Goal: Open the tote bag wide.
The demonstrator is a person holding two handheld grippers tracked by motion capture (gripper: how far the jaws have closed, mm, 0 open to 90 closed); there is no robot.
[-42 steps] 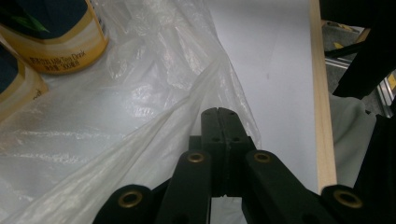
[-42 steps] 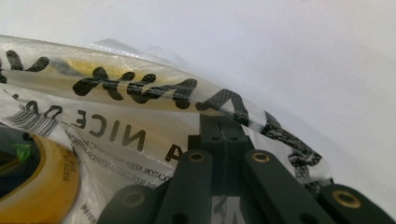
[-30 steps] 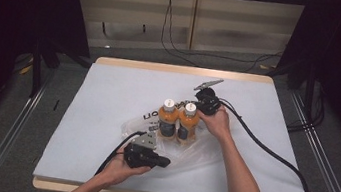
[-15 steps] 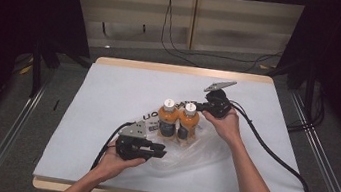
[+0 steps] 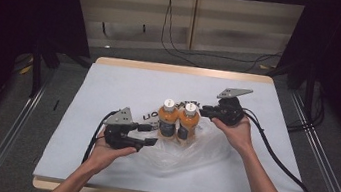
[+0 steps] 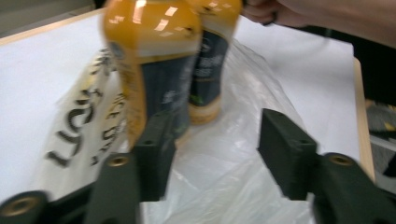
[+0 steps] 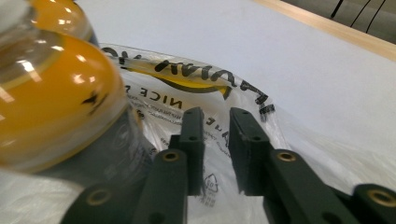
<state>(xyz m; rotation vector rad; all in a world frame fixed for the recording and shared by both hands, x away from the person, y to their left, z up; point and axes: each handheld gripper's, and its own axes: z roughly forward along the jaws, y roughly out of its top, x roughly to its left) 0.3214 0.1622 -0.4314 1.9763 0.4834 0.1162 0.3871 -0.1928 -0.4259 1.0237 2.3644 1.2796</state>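
Two orange-filled plastic bottles with white caps and dark labels stand upright and touching each other near the middle of the white surface (image 5: pixel 124 84): the left orange bottle (image 5: pixel 167 118) and the right orange bottle (image 5: pixel 188 120). They stand on a thin clear plastic bag with black lettering (image 5: pixel 191 152), which spreads crumpled toward my side of the surface and has its printed edge lying flat just left of the bottles. My left tongs (image 5: pixel 151 134) sit low, just left of the left orange bottle, over the near-left part of the bag. Their jaws have just been opening and stand apart; in the left gripper view the left tongs (image 6: pixel 212 149) have only loose bag film lying in the gap, with no pad pressing on it, and the left orange bottle (image 6: pixel 149 65) rises close behind the left jaw. My right tongs (image 5: pixel 203 113) point at the right orange bottle from its right side, near its shoulder. Their jaws have also just been opening and show a narrow gap; in the right gripper view the right tongs (image 7: pixel 215 135) hang over the printed part of the bag (image 7: pixel 210 93) with nothing pinched, and the round orange shoulder of the right orange bottle (image 7: pixel 51 102) fills the left, blurred.
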